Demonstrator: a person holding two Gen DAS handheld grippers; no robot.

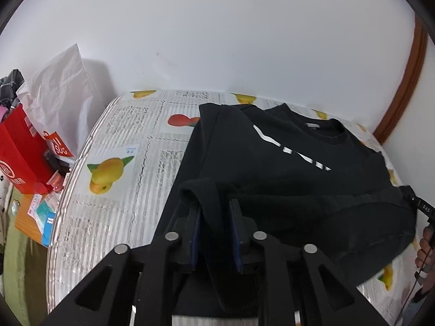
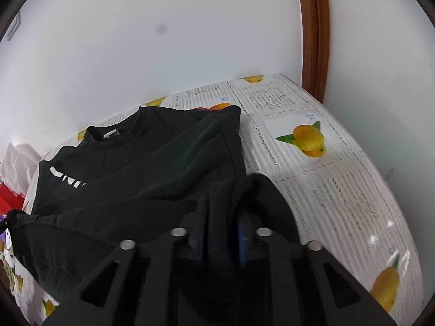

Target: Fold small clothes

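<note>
The sweatshirt [image 1: 272, 163] lies on the table [image 1: 122, 125], collar toward the wall [image 1: 217, 40] at 12 o'clock. In the left wrist view, the box [image 1: 21, 152] sits off the table's edge at 9 o'clock, with the bag [image 1: 62, 87] just behind it. The left gripper [image 1: 216, 212] and right gripper [image 2: 221, 203] each pinch the near hem at 6 o'clock.

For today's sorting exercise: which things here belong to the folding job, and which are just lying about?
Job:
black sweatshirt
left gripper, shut on its hem
right gripper, shut on its hem
table

Lying about:
red box
white paper bag
</note>
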